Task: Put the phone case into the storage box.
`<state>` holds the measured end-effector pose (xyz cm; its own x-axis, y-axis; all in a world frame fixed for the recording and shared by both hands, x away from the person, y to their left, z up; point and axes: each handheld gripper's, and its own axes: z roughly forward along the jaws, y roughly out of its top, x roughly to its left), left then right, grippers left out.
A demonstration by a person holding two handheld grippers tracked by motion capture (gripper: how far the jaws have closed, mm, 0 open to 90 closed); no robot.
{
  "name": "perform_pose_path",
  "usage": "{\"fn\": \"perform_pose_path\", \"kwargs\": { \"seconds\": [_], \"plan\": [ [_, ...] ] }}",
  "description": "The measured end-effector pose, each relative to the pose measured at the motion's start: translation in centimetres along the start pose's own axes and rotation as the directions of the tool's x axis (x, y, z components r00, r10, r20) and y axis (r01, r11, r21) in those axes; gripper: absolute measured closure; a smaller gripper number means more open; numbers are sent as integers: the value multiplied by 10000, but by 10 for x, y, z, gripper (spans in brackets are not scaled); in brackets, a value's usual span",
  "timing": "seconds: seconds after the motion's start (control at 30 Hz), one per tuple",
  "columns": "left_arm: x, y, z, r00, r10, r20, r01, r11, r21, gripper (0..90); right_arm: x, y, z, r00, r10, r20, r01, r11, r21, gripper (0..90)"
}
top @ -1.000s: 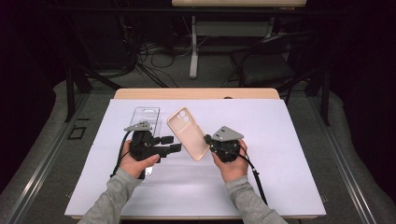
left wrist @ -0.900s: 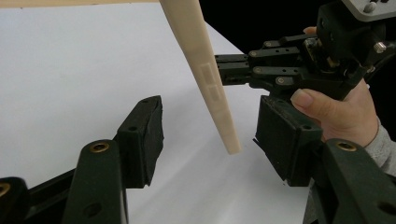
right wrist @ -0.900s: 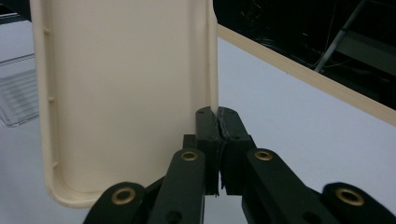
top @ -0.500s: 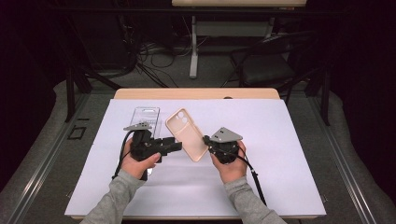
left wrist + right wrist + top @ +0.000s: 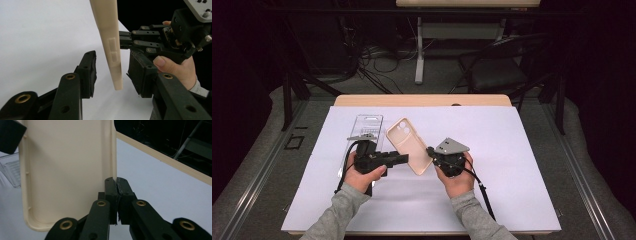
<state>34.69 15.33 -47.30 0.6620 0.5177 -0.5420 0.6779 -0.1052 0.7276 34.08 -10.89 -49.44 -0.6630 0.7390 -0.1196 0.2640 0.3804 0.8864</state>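
A beige phone case [image 5: 408, 145] is held up off the white mat, seen edge-on in the left gripper view [image 5: 110, 37]. My right gripper [image 5: 432, 152] is shut on the case's side rim, its jaws pinched together on that edge [image 5: 116, 182], and the case's hollow inside [image 5: 67, 170] faces this camera. My left gripper [image 5: 402, 159] is open, one jaw on each side of the case's lower end [image 5: 112, 72], with gaps on both sides. The right gripper [image 5: 125, 40] and the hand holding it show beyond the case.
A clear plastic package [image 5: 364, 131] lies flat on the white mat [image 5: 512, 190] behind the left hand, and its corner [image 5: 10, 172] shows at the left of the right gripper view. The wooden table edge [image 5: 422, 100] runs along the back. Chairs and cables stand beyond.
My left gripper has moved right, so its open jaws now straddle the case's lower end. The right gripper and the case have shifted slightly left.
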Motion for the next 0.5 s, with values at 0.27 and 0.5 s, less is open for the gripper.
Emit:
{"fn": "perform_pose_path", "kwargs": {
  "seconds": [0.27,0.5],
  "plan": [
    [-1,-1,1,9998,-176,1,176,9998,-67,628,3,0,1,9999,31,-144,-31,10000,-6,884],
    [-2,-2,2,9997,-244,-90,243,9997,-19,668,5,0,1,9997,24,-226,-24,10000,-26,884]
  ]
}}
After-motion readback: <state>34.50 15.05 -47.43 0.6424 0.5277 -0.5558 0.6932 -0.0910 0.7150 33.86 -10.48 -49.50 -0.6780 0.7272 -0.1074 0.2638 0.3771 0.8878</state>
